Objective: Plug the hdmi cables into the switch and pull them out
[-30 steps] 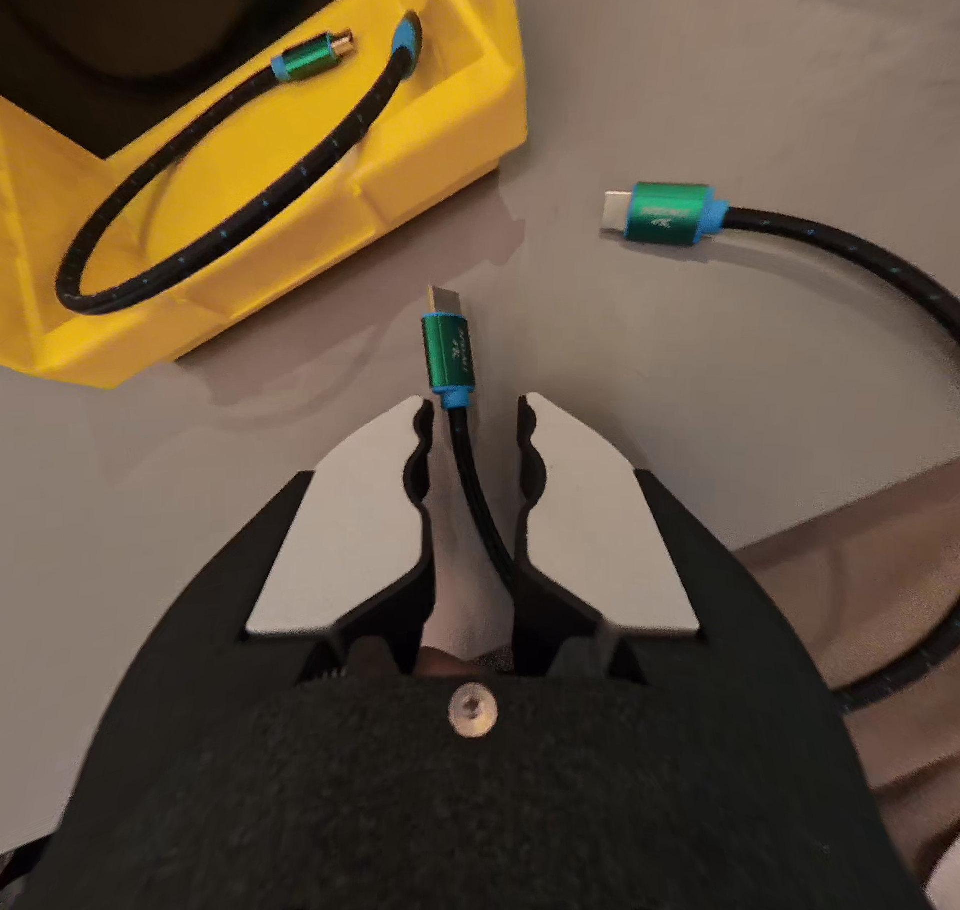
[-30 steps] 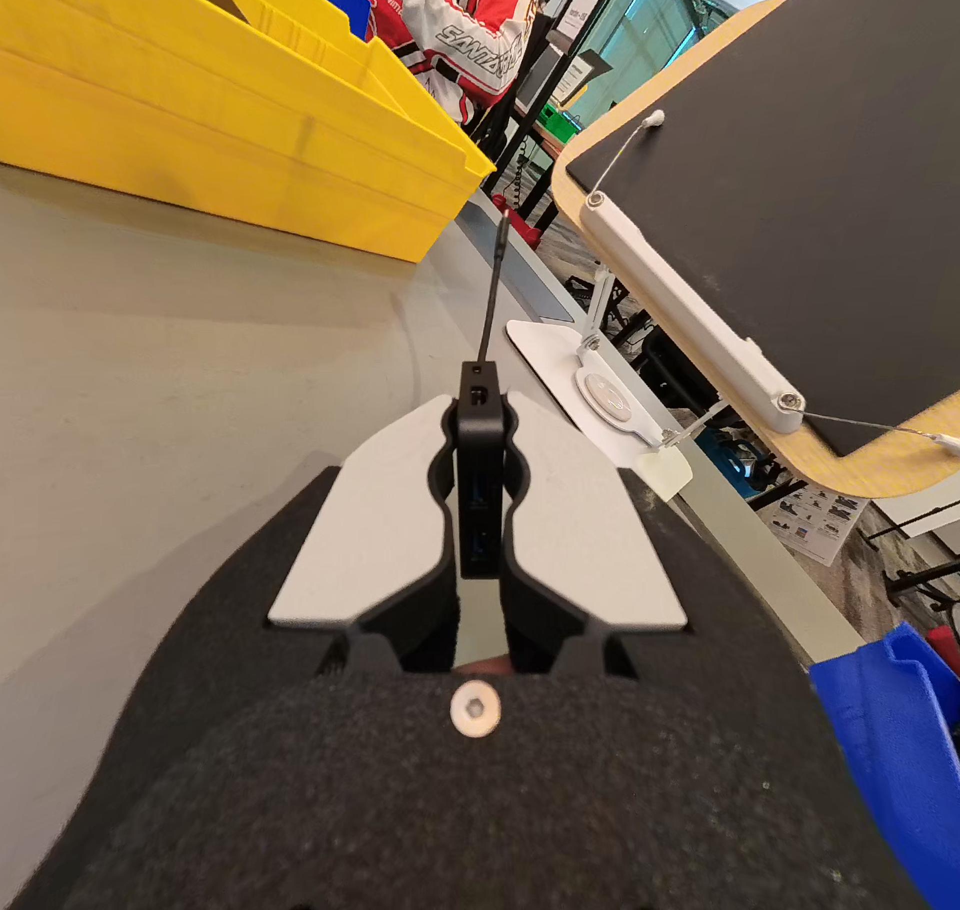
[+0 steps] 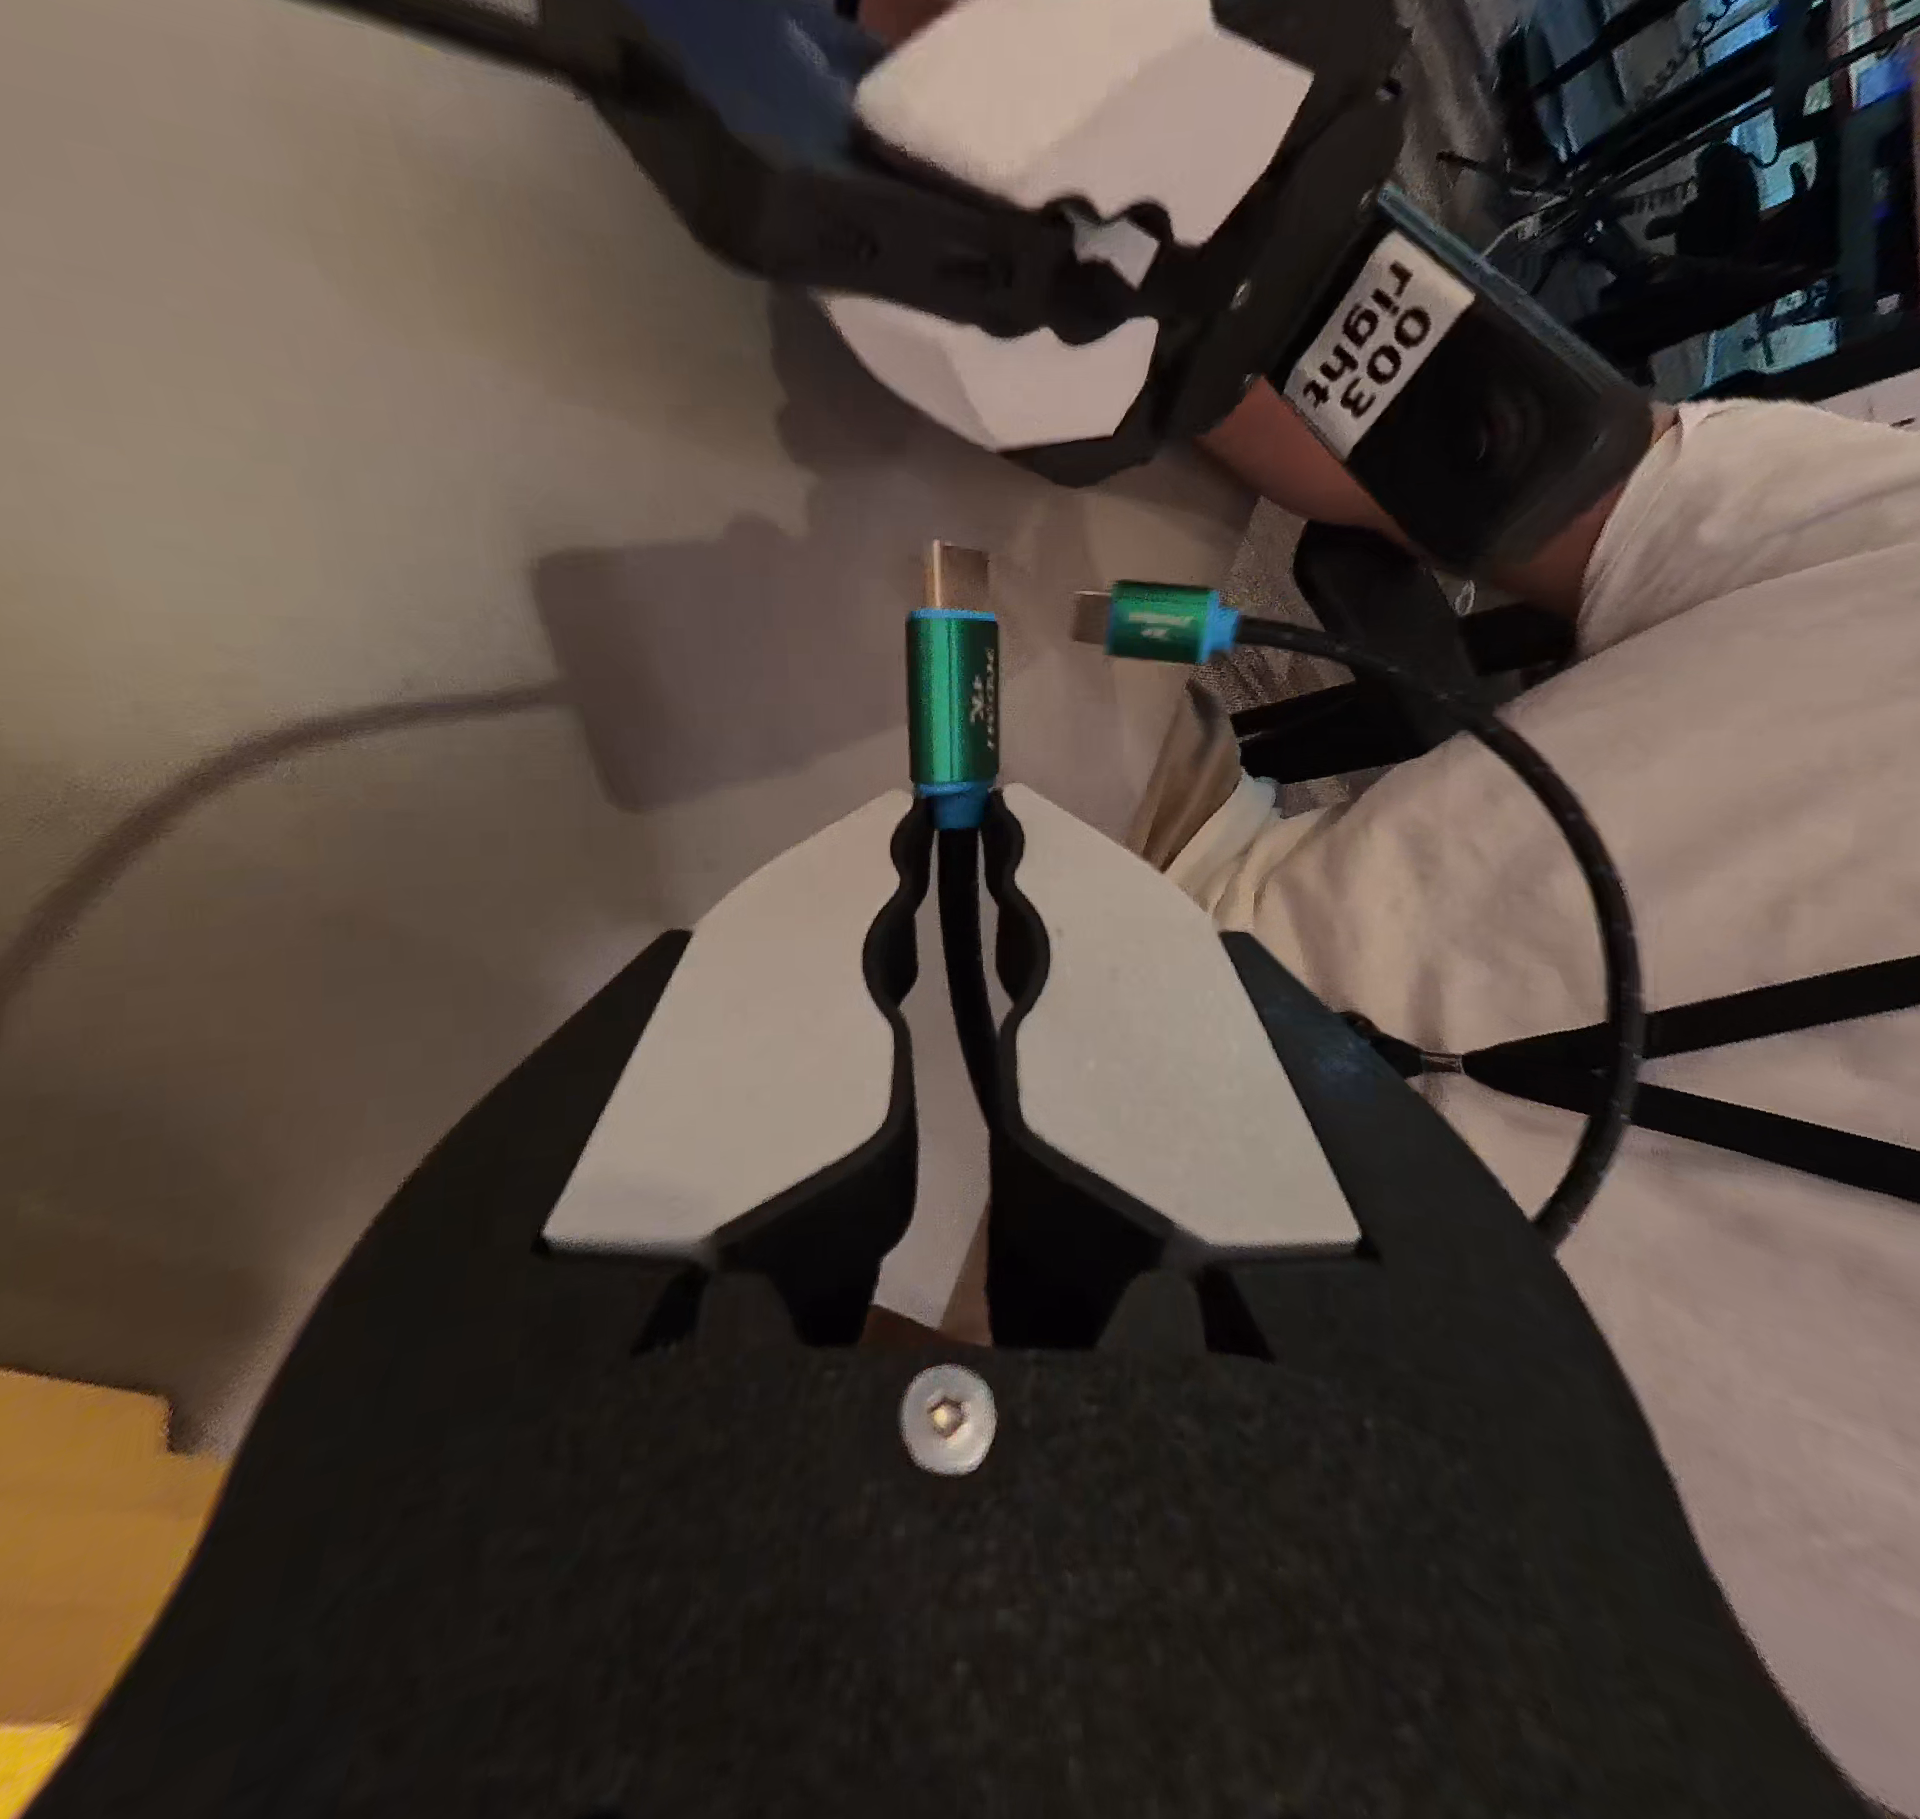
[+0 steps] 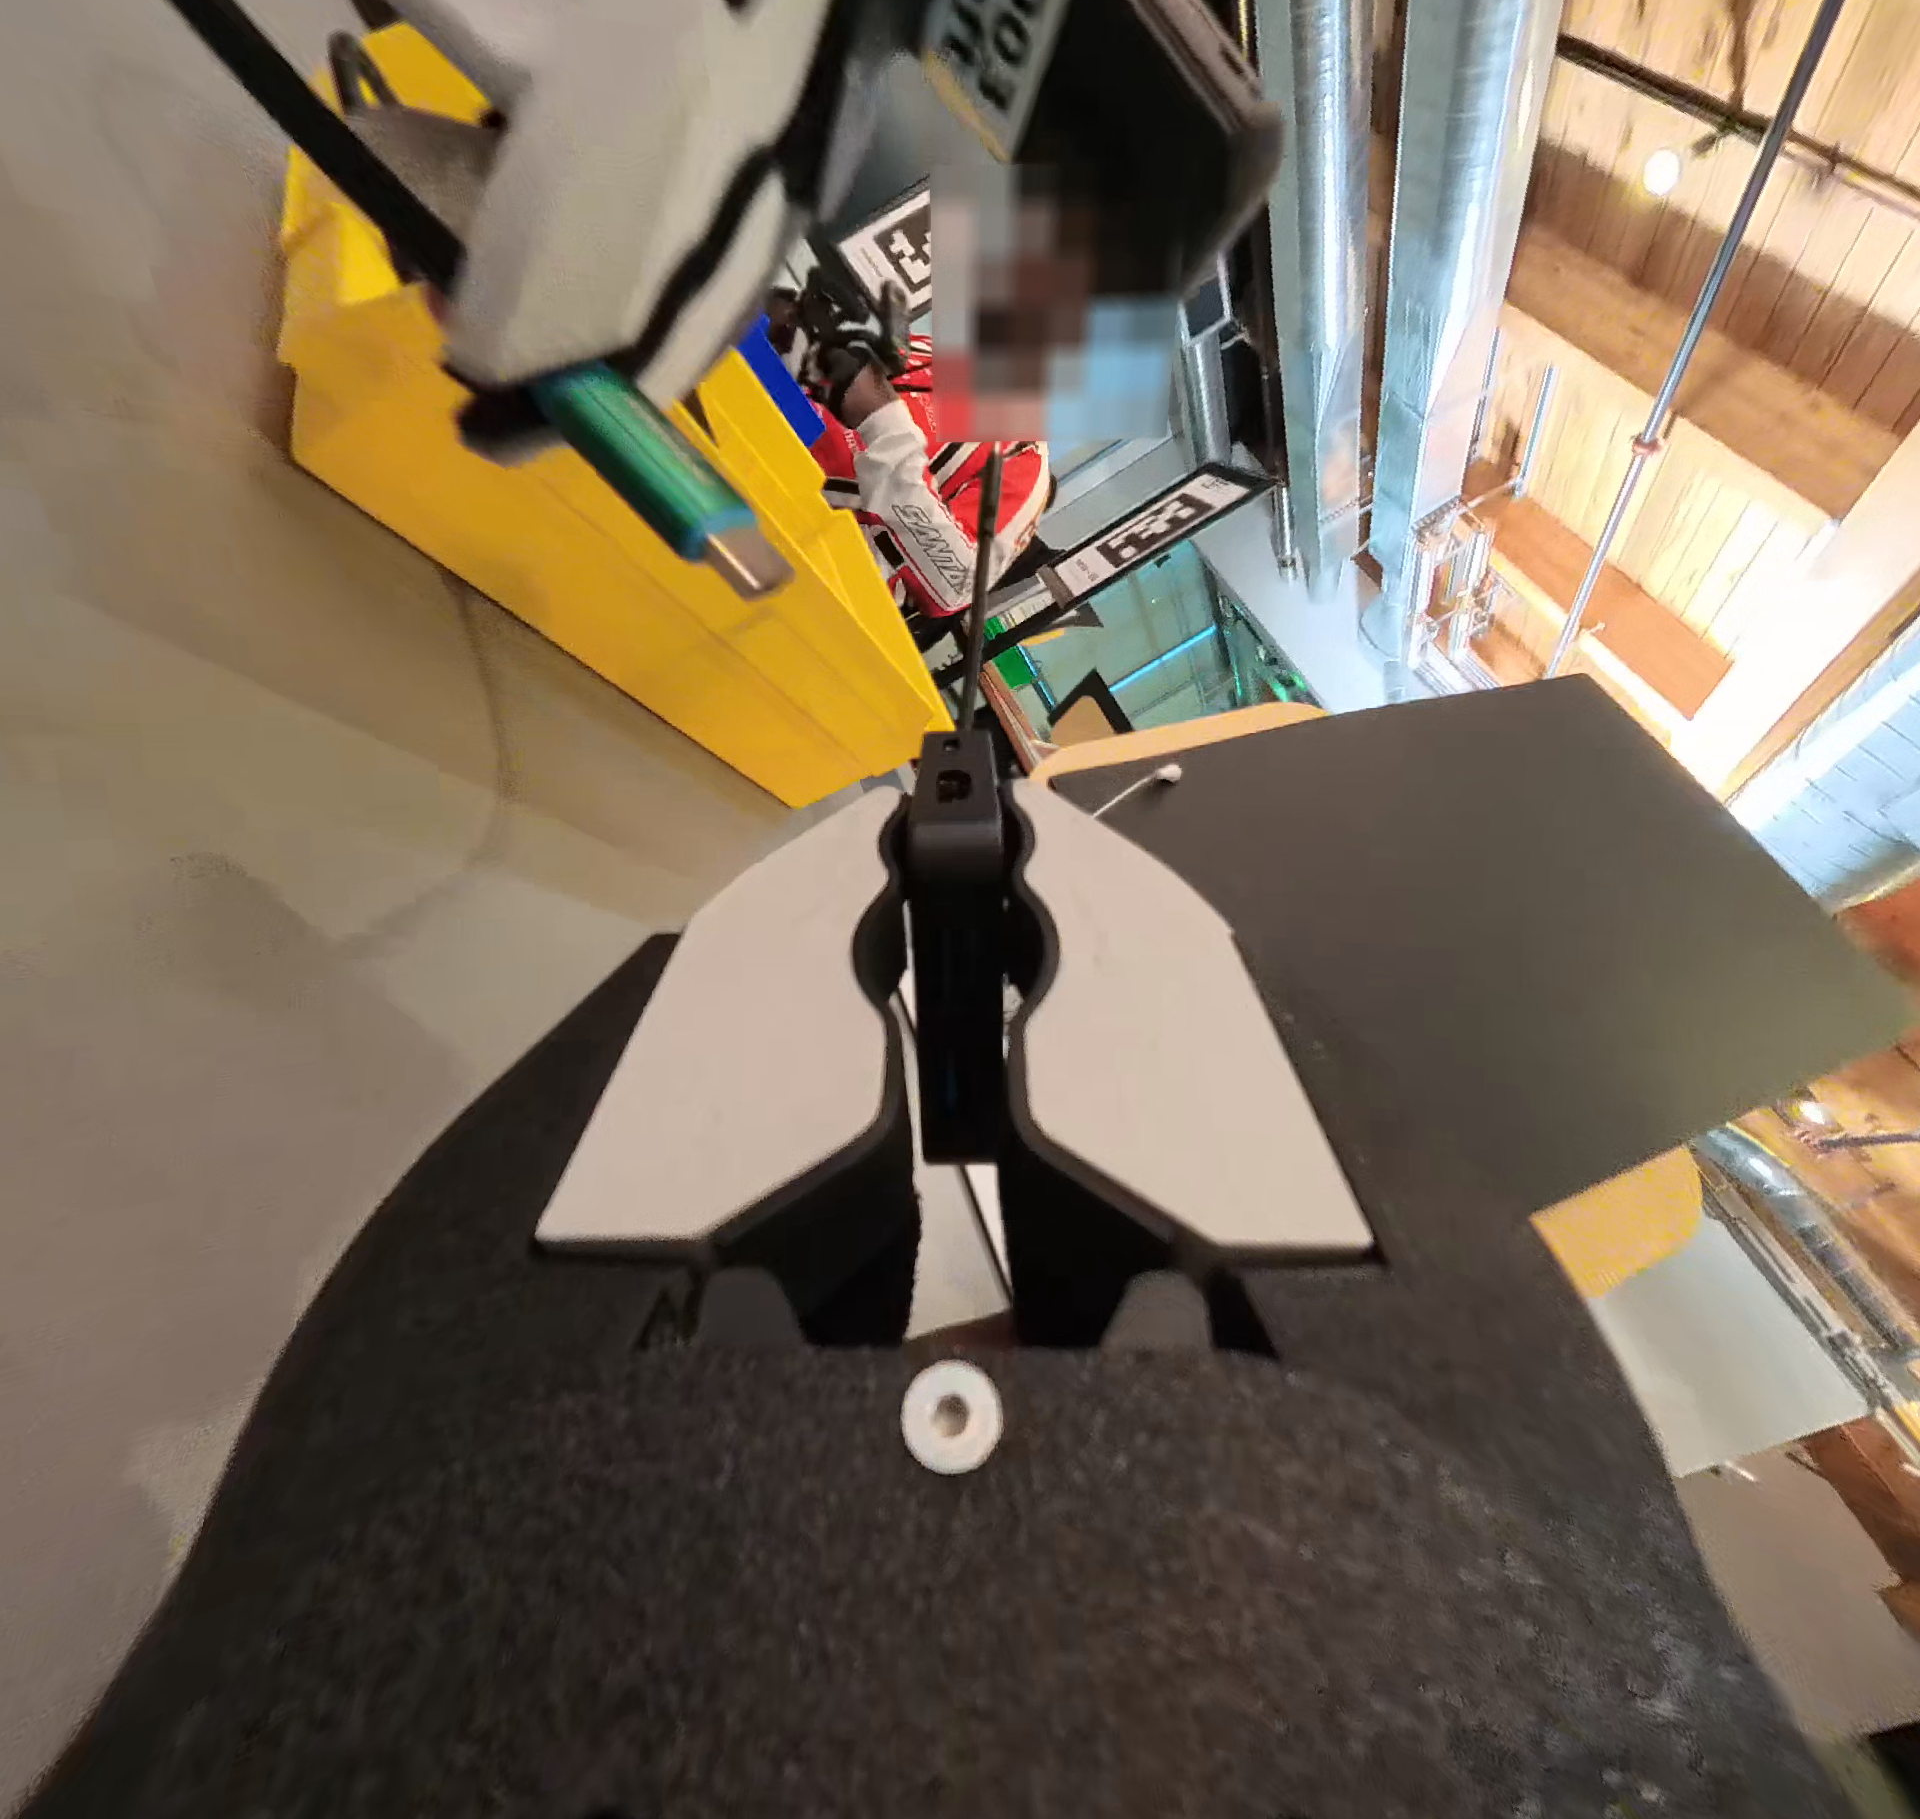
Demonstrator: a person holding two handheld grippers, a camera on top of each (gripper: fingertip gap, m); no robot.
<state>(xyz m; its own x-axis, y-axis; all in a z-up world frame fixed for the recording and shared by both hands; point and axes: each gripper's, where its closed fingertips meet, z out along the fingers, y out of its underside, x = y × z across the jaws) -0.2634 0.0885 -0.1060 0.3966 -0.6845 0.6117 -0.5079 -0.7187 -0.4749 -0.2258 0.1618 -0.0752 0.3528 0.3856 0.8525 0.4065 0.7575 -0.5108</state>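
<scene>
Both grippers have risen from the grey table [image 3: 260,522] since a second ago, and the left gripper [image 3: 956,819], which then lay loosely around the cable on the table, is now closed on it. Its two pale fingers [image 3: 769,1073] pinch the black braided cable [image 3: 961,948] just behind the blue collar, so the green plug [image 3: 951,704] stands out past the fingertips. The plug's long axis follows the fingers, and its bare metal tip points forward, away from the camera. The shell looks like smooth anodised metal, box-shaped.

In the right wrist view, the right gripper [image 4: 956,813] is clamped on the switch [image 4: 956,938], a thin black matte plastic block held on edge between the fingers. Its long axis runs along them, and a thin black lead leaves the far end.

Farther off in the left wrist view, a second green plug [image 3: 1153,621] hangs beside the first one, apart from it, its tip pointing left. Its cable curves in a wide loop over the person's light trousers [image 3: 1558,886]. Above, the right gripper [image 3: 1049,294] holds the switch [image 3: 748,117] flat, blurred by motion.

Beyond the right gripper, a yellow plastic bin [image 4: 623,564] stands on the table.
</scene>
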